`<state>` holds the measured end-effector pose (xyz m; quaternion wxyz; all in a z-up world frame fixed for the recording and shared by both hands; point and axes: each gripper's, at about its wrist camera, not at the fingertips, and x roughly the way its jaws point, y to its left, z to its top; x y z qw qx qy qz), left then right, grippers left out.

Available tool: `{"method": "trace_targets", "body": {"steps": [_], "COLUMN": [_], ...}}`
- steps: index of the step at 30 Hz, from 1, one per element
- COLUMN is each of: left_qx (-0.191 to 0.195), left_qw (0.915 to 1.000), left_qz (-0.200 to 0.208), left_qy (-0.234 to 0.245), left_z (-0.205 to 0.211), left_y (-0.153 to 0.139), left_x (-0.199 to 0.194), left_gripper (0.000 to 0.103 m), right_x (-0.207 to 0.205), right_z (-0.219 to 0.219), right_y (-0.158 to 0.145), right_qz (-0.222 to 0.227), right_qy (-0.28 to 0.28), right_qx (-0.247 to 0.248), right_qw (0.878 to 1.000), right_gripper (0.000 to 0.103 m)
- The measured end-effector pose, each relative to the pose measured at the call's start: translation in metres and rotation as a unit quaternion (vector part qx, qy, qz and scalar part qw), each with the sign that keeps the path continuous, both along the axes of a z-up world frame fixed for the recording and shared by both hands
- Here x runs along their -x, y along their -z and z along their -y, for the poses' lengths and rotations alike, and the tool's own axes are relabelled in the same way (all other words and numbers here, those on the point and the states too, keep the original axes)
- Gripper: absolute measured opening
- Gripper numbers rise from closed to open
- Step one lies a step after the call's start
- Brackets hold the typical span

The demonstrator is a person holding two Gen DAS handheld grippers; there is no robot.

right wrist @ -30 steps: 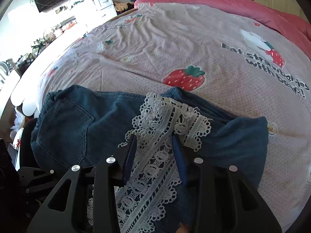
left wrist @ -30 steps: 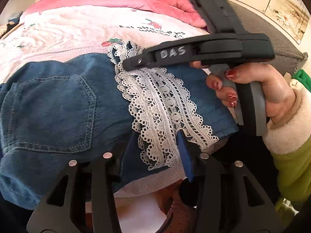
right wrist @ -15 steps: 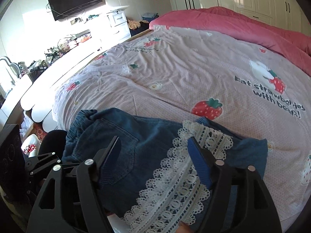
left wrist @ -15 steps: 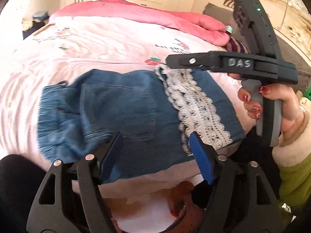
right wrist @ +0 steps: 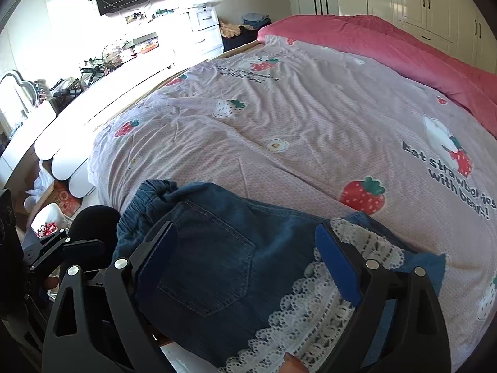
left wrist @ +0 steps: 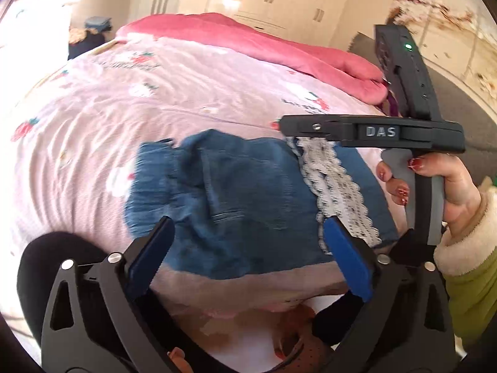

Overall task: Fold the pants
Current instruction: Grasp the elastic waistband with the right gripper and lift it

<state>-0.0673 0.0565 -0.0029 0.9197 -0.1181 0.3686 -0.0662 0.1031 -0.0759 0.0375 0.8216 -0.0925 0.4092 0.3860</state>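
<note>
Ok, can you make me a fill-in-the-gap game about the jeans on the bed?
1. The folded blue denim pants have a band of white ____ trim.
2. The pants lie on a pink bedsheet printed with red ____.
3. On the wall above the white dresser hangs a black ____.
4. The left gripper and the right gripper are opening, and neither ____ the pants.

Missing words: lace; strawberries; television; grips

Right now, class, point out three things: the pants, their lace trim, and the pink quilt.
pants (right wrist: 217,248): right wrist view, on the back pocket.
lace trim (right wrist: 310,310): right wrist view, mid-strip.
pink quilt (left wrist: 279,49): left wrist view, on its top fold.
</note>
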Motion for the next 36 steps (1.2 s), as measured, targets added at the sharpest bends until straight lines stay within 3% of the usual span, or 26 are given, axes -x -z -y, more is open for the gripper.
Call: {"method": "trace_targets", "body": {"steps": [11,17,21,22,23,24,25,26,29,34,35,36], "left_qx": [0.029,0.044,0.041,0.04,0.04,0.04,0.042,0.046,0.051,0.085,0.096,0.103], "left_qw": [0.9976,0.996,0.996,0.9961,0.9961,0.9961,0.9961,0.996,0.9959,0.9939,0.9928,0.9923], "left_qz": [-0.041,-0.054,-0.057,-0.056,-0.057,-0.057,-0.056,-0.055,-0.054,-0.054,-0.053,-0.052], "left_qy": [-0.047,-0.056,-0.055,-0.055,-0.054,-0.054,-0.054,-0.053,-0.053,-0.046,-0.047,-0.044], "left_z": [-0.03,-0.033,-0.032,-0.031,-0.031,-0.03,-0.03,-0.03,-0.03,-0.032,-0.033,-0.033], "left_y": [0.028,0.043,0.048,0.048,0.049,0.049,0.05,0.05,0.052,0.056,0.056,0.056], "left_x": [-0.006,-0.016,-0.02,-0.021,-0.021,-0.023,-0.023,-0.024,-0.027,-0.038,-0.041,-0.041], "left_gripper": [0.093,0.093,0.093,0.093,0.093,0.093,0.093,0.093,0.093,0.093,0.089,0.078], "right_x": [-0.009,-0.012,-0.015,-0.017,-0.021,-0.024,-0.025,-0.025,-0.025,-0.026,-0.024,-0.024], "right_z": [-0.065,-0.112,-0.14,-0.143,-0.144,-0.144,-0.142,-0.139,-0.122,-0.093,-0.087,-0.084], "right_y": [0.015,0.03,0.05,0.056,0.062,0.066,0.067,0.065,0.051,0.023,0.018,0.015], "right_qz": [-0.005,-0.008,-0.038,-0.054,-0.079,-0.104,-0.11,-0.118,-0.12,-0.117,-0.112,-0.109], "right_qy": [-0.075,-0.15,-0.196,-0.2,-0.202,-0.196,-0.196,-0.201,-0.199,-0.188,-0.187,-0.186], "right_qx": [0.045,0.078,0.108,0.112,0.11,0.102,0.093,0.082,0.05,-0.009,-0.018,-0.023], "right_qw": [0.996,0.986,0.974,0.972,0.97,0.97,0.97,0.969,0.971,0.975,0.976,0.976], "right_gripper": [0.09,0.09,0.088,0.084,0.065,0.06,0.056,0.041,0.024,0.019,0.019,0.019]}}
